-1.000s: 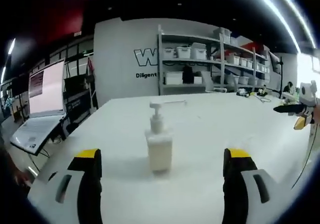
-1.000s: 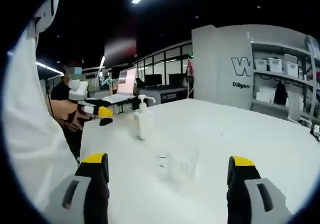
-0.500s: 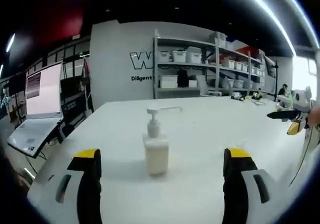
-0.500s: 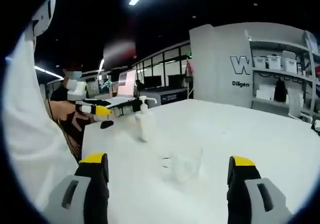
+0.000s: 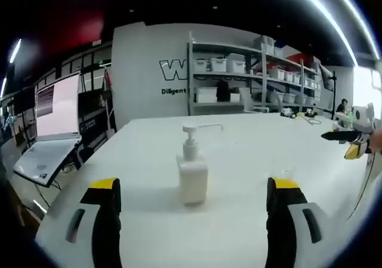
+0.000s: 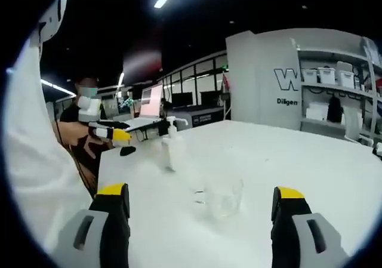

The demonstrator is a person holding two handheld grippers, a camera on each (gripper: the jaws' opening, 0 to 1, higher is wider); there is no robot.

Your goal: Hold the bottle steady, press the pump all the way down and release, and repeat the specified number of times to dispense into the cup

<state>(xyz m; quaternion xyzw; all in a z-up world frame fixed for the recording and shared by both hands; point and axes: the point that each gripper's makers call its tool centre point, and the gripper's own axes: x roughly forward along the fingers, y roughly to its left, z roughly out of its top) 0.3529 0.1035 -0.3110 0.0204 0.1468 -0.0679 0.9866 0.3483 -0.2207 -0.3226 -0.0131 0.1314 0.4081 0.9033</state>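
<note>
A white pump bottle point(image 5: 192, 171) stands upright on the white table point(image 5: 239, 154), straight ahead of my open left gripper point(image 5: 194, 190) and some way beyond its fingertips. In the right gripper view the same bottle point(image 6: 172, 145) stands farther back to the left, with a clear glass cup point(image 6: 219, 197) in front of it. My right gripper point(image 6: 200, 195) is open, and the cup sits just beyond its jaws. The left gripper point(image 6: 116, 135) comes in from the left, short of the bottle. The right gripper point(image 5: 352, 138) enters the left gripper view at the far right.
An open laptop point(image 5: 45, 131) stands off the table's left end. Shelves with white bins point(image 5: 250, 80) line the far wall. A person's white sleeve point(image 6: 36, 178) covers the left of the right gripper view.
Both views shifted slightly with the hands. The bottle and the cup stand where they were, and both grippers stay open.
</note>
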